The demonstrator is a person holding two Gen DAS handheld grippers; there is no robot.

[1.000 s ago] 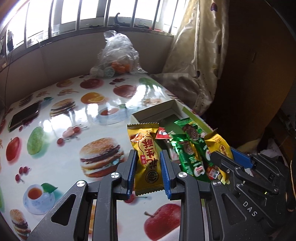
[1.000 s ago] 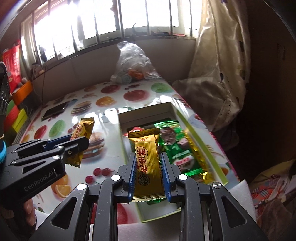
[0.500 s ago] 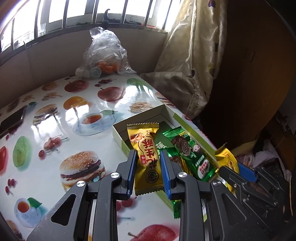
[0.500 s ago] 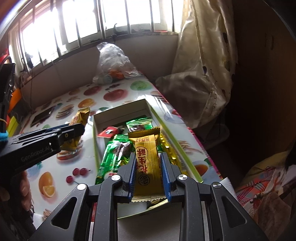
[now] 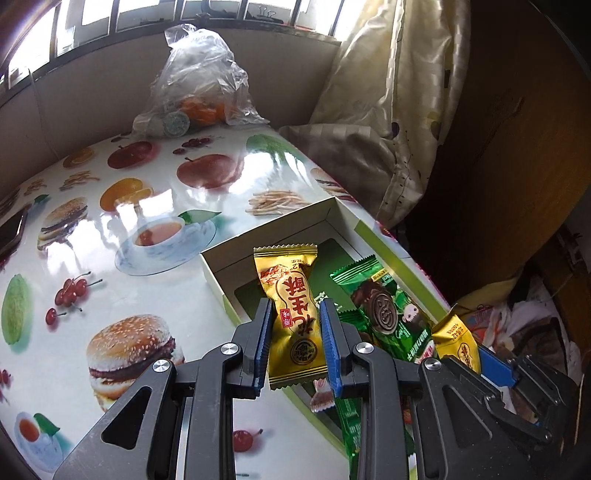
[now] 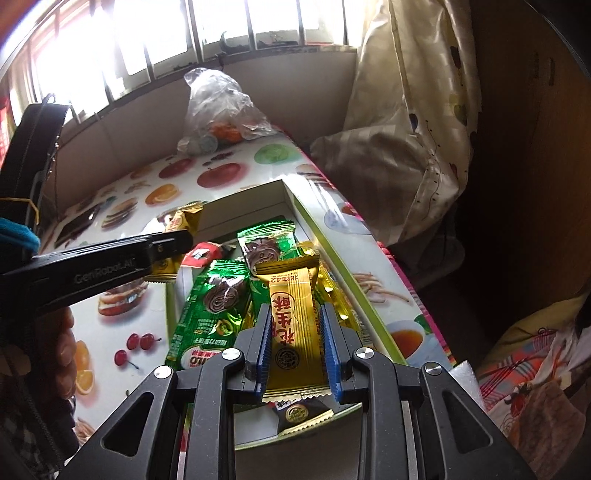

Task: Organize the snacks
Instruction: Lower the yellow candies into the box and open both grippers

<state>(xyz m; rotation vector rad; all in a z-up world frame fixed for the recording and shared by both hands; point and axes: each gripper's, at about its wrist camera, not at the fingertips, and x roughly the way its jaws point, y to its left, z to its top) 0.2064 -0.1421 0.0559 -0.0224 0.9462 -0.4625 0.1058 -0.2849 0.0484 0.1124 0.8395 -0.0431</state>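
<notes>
Left tool (image 5: 294,325): pads clamped on gold snack packet (image 5: 295,317), held over near-left corner of open box (image 5: 258,247). Box wall directly beneath packet; bare desk (image 5: 110,229) left of tool, curtain (image 5: 388,110) beyond far right.

Right tool (image 6: 294,332): pads clamped on second gold packet (image 6: 293,325), above box interior. Green biscuit packets (image 6: 214,299) lie inside, left and ahead of tool. Packets: glossy, red lettering, crimped serrated ends.

window (image 6: 229,26): barred, bright, behind tabletop (image 5: 110,221)
curtain (image 5: 388,92): cream, right of window
wall (image 5: 92,92): beige, under window
</notes>
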